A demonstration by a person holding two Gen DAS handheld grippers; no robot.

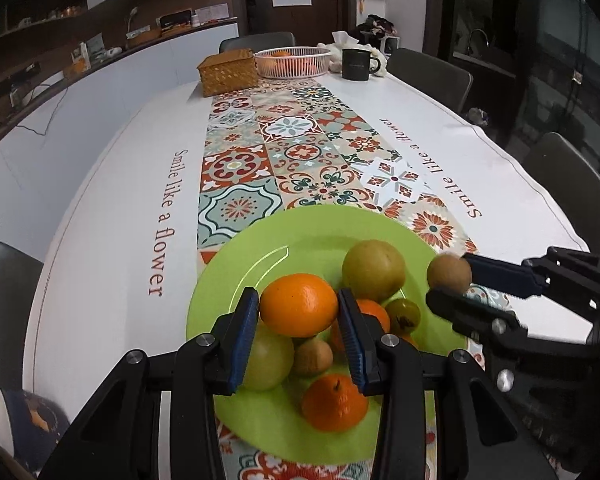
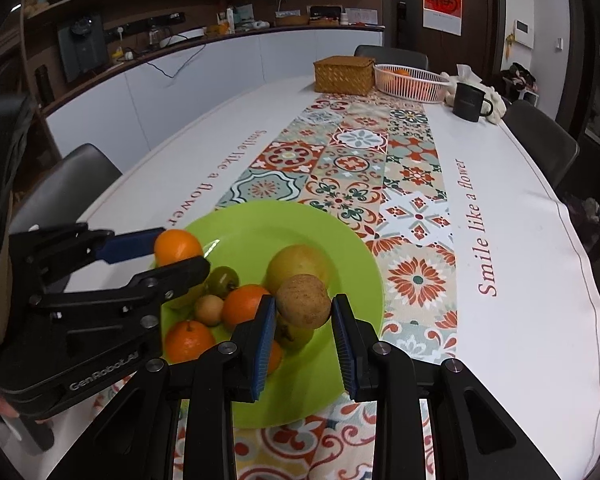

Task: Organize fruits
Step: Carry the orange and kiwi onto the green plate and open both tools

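Left hand-held gripper [image 1: 298,316]: blue pads clamped on an orange [image 1: 298,305] at its widest girth, held above the heap, lower centre of the left wrist view. Right hand-held gripper [image 2: 303,312]: clenched on a brown kiwi-like fruit [image 2: 304,301], lower centre of the right wrist view; the same fruit shows at right of the left view, over the plate's edge.

Green plate [image 1: 236,264] sits on the patterned runner [image 1: 300,152] of the worktop [image 1: 112,208], lower middle of both frames.

Handling, judged:
- Orange: firm, moderately heavy, rind dimpled, so grip should be fair. Hold across the equator, as now.
- Brown fruit: light, skin matt and probably rough; flesh likely soft, so squeeze gently at the middle.
- Pale green-yellow fruits: smooth, round, likely slippery and heaviest; centre the pads or they will roll out.
- Heap is loose; removing a lower fruit may let its neighbours roll.

Count, left view:
- Oranges: one gripped, one in front [image 1: 335,402], one partly hidden behind the right finger [image 1: 374,312]. A further orange sliver lies beside it; cannot tell if separate.
- Large pale fruits: two [image 1: 373,270], [image 1: 266,360].
- Small dark green fruit: one [image 1: 403,315].
- Brown fruits: one gripped, one on plate [image 1: 312,357].

White basket [image 1: 293,62], top centre, holds some orange fruit; number unclear.
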